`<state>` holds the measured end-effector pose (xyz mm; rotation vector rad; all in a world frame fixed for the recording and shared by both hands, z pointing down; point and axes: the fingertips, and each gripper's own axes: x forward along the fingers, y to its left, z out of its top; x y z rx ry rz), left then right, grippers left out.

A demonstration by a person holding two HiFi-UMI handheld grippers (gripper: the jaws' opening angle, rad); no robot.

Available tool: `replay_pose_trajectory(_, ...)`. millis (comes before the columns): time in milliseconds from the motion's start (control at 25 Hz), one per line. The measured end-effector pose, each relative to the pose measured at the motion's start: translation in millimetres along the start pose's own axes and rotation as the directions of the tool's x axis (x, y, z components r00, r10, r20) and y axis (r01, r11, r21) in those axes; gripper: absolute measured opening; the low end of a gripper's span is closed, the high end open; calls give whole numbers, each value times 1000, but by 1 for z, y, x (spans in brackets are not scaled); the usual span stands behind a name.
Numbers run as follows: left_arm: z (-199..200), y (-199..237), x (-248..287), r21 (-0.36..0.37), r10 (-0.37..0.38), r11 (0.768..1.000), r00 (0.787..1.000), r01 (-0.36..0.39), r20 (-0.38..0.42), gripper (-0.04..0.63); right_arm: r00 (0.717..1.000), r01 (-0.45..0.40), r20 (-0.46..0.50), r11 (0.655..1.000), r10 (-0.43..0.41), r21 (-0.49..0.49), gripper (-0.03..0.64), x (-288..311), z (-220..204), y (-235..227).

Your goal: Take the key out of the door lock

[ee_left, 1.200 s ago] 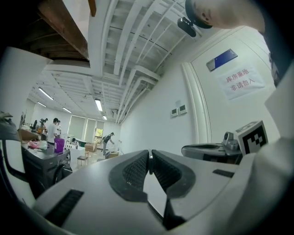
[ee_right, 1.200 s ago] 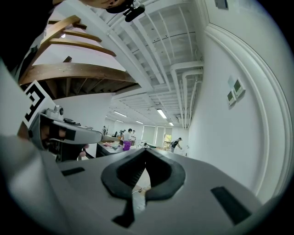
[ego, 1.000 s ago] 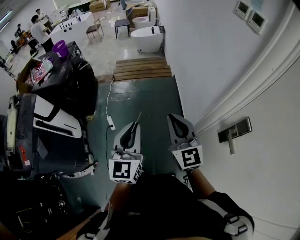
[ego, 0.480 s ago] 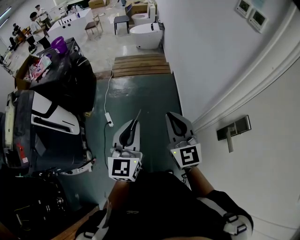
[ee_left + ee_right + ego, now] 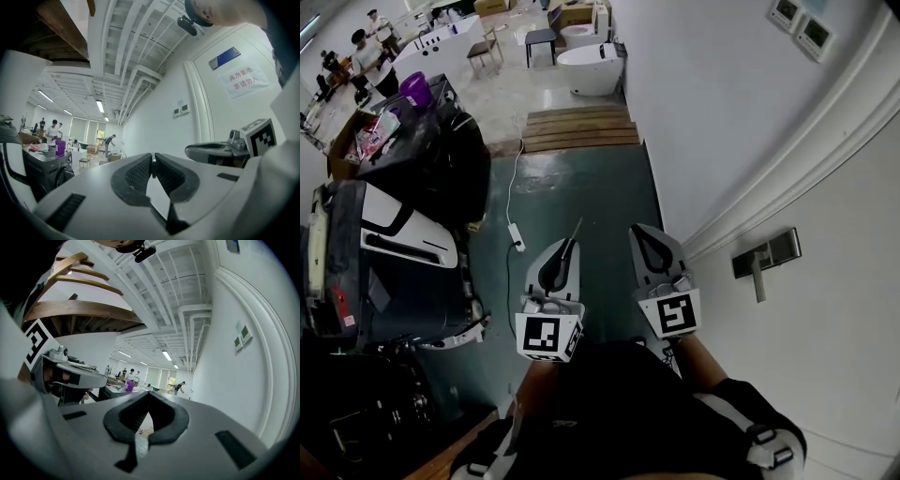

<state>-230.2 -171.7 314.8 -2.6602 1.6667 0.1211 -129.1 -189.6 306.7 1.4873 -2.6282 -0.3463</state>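
On the white door [image 5: 825, 356] at the right sits a grey lock plate [image 5: 780, 249] with its lever handle [image 5: 758, 277]; I see no key in it. My left gripper [image 5: 569, 246] hangs over the dark green floor, well left of the door. It is shut on a thin metal key [image 5: 577, 230] that sticks out past its tips. The left gripper view shows that key [image 5: 152, 165] edge-on between the closed pads [image 5: 138, 174]. My right gripper [image 5: 639, 231] is beside it, nearer the door, shut with nothing in it; its tips [image 5: 147, 394] meet.
Black machines [image 5: 403, 253] crowd the left. A power strip [image 5: 518, 242] and white cable lie on the floor ahead, with a wooden pallet [image 5: 581, 129] and a white tub [image 5: 592, 72] beyond. Two wall panels [image 5: 802, 28] hang beside the door frame. People [image 5: 366, 52] stand far back.
Only the head view has shifted slightly. Both grippers keep their pose and stay shut, the left one with the key in it.
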Motion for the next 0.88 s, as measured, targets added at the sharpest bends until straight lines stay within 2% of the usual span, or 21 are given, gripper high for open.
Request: replay_pose_trajectory(880,-5,-6,1,-15,-16,1000,1000,16,-5,37,1000,11,-13,1000,-11,15,8,-7,-6,-5)
